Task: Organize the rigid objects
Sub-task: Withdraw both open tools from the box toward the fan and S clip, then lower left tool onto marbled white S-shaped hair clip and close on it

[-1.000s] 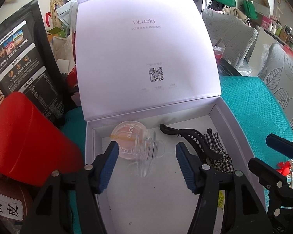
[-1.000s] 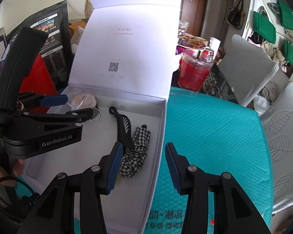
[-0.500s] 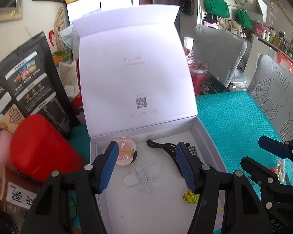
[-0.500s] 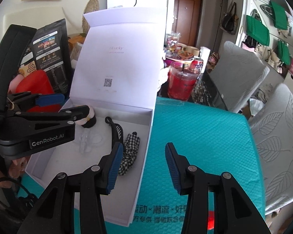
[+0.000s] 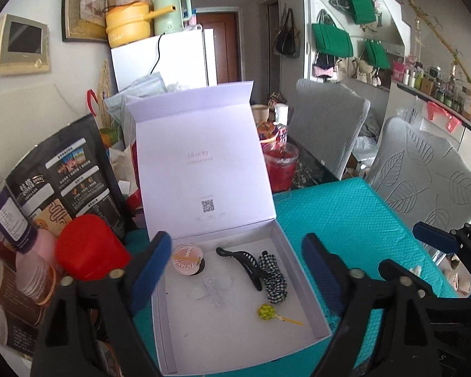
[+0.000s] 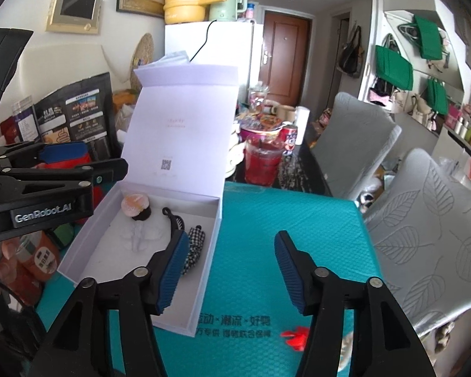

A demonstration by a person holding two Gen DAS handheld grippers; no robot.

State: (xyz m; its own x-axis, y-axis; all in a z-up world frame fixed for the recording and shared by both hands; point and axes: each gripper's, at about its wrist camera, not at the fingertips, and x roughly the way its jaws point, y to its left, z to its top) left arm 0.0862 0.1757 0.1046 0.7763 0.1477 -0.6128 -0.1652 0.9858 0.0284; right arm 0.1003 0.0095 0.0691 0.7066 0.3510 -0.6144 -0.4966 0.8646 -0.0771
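Note:
A white box (image 5: 298,270) (image 6: 204,270) stands with its lid raised on the teal mat. Inside lie a pink round compact (image 5: 186,259) (image 6: 135,202), a clear plastic clip (image 5: 212,289) (image 6: 139,234), a black claw clip (image 5: 245,264) (image 6: 172,220), a checked scrunchie (image 5: 273,279) (image 6: 194,245) and a yellow-green lollipop (image 5: 267,311). My left gripper (image 5: 237,270) hangs above the box, its jaws opening with nothing between them. My right gripper (image 6: 229,270) hovers over the mat beside the box's right wall, jaws opening, empty. A small red object (image 6: 295,336) lies on the mat near it.
A red cup (image 5: 88,248), a black printed bag (image 5: 66,182) and jars crowd the left of the box. A red drink in a plastic cup (image 6: 262,163) stands behind the mat (image 6: 282,220). Grey leaf-pattern chairs (image 6: 430,229) line the right side.
Both grippers have risen and drawn back from the box, and their jaws have widened. The clear clip, which lay between the left jaws, now rests free on the box floor.

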